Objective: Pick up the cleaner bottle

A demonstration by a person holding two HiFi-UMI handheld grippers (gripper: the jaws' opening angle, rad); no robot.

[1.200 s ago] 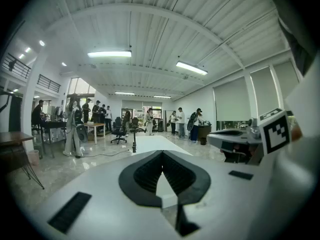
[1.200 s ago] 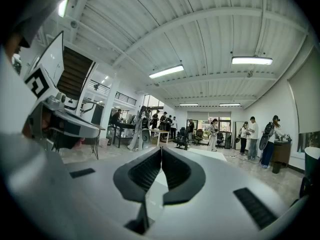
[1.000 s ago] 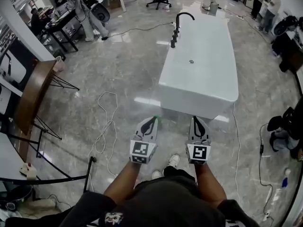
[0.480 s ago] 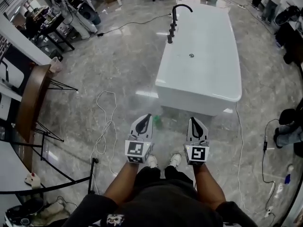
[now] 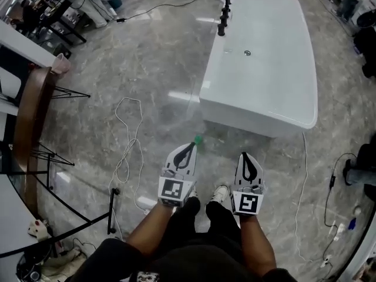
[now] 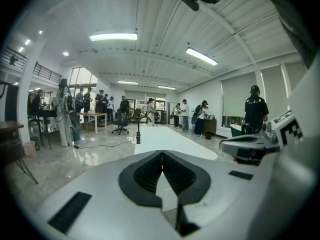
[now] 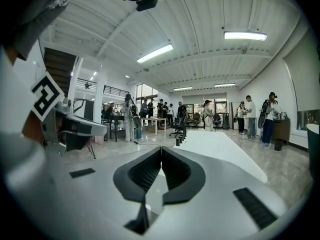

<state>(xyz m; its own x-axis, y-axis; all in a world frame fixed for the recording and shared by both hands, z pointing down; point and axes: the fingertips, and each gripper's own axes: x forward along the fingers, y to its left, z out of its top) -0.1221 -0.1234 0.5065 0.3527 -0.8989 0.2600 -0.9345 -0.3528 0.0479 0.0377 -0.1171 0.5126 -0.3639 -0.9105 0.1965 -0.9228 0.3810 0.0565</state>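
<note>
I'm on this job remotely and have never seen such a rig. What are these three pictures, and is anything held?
No robot arm here: a person holds one pair of tongs in each hand. The head view looks down from their head: left tongs, right tongs, a white bathtub with a black faucet ahead. The other two views ride on the tongs, looking along the jaws. Both pairs are shut and empty. The small green thing on the floor by the tub may be the cleaner bottle.

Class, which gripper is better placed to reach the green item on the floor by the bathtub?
Probably left. The left gripper points almost at the green item; the right gripper is farther off. Both are shut.
</note>
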